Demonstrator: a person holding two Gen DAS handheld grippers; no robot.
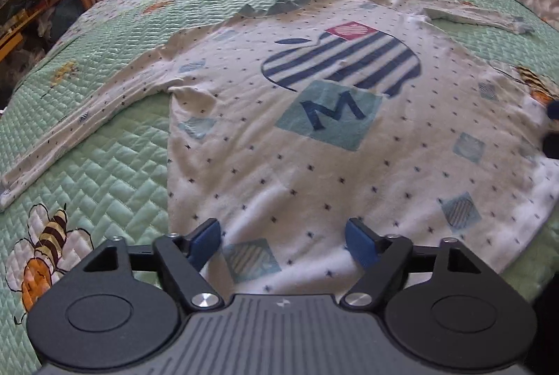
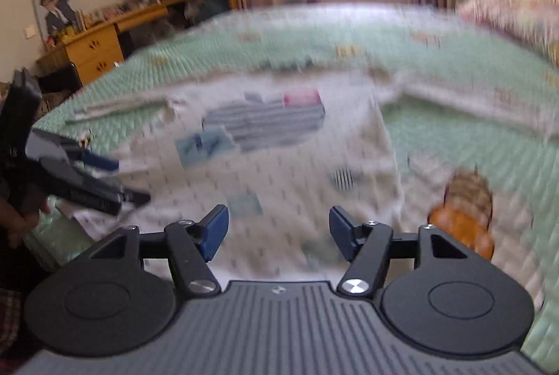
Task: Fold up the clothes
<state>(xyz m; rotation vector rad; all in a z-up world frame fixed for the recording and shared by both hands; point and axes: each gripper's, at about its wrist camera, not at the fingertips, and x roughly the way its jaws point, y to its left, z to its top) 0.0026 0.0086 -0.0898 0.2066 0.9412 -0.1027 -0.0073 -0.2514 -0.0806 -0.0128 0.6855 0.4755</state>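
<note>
White shirt (image 1: pixel 314 137) flat on green quilt (image 1: pixel 115 165); both grippers' jaws wide, empty.

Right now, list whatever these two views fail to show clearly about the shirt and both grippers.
- Shirt print: smeared by motion blur in the right wrist view.
- Shirt's bottom hem: hidden behind the left gripper body in the left wrist view.
- Right gripper in the left wrist view: cut off by the right edge, only dark tips show.

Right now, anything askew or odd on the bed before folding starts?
Mostly fine. The shirt lies spread flat on the quilt; only the fabric by one armpit is bunched. Both grippers, left and right, are open and empty.
</note>
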